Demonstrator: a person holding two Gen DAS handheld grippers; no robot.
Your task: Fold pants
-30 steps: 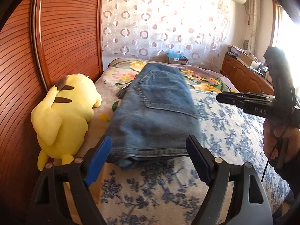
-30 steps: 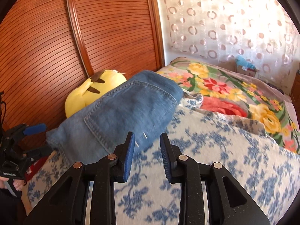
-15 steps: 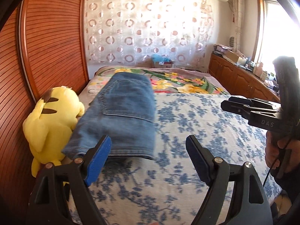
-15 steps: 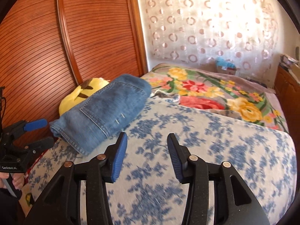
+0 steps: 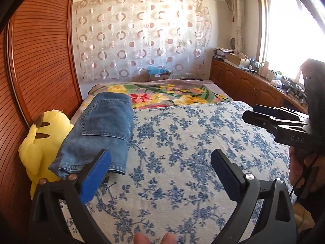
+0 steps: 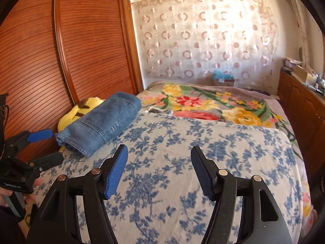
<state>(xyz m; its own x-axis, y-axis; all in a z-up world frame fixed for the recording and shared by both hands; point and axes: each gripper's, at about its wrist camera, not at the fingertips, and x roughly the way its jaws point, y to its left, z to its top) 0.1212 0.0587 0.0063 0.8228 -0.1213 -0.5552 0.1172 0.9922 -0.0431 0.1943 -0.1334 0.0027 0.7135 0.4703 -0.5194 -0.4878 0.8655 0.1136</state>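
Now folded jeans (image 5: 101, 130), bedspread (image 5: 182, 162), plush toy (image 5: 40, 142)

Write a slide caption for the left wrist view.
Folded jeans lie beside a yellow plush toy on the bed.

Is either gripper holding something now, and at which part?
Nothing is held. The left gripper and right gripper are opening over bare bedspread; the folded jeans lie apart.
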